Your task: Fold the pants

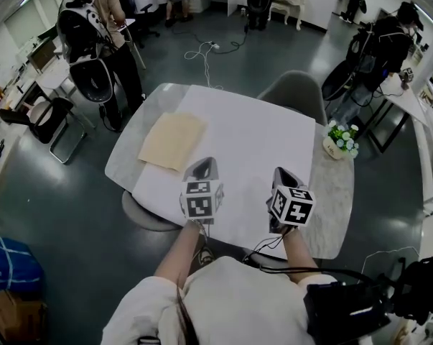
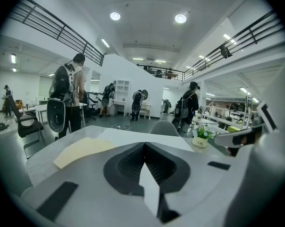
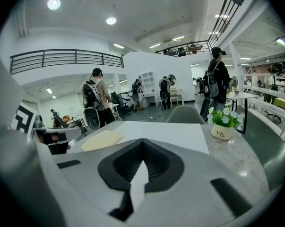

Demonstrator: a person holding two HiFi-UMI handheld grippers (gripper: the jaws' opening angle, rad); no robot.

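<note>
Two grippers in my hands, over the table's near edge: my left gripper [image 1: 204,165] and my right gripper [image 1: 283,175], each with its jaws closed together, with nothing between them. Beyond them, a white sheet [image 1: 252,135] covers most of the marble table [image 1: 334,200]. Farther left, the folded beige pants [image 1: 173,140] lie flat, well apart from both grippers. At the far right edge stands a flower pot [image 1: 340,142].
</note>
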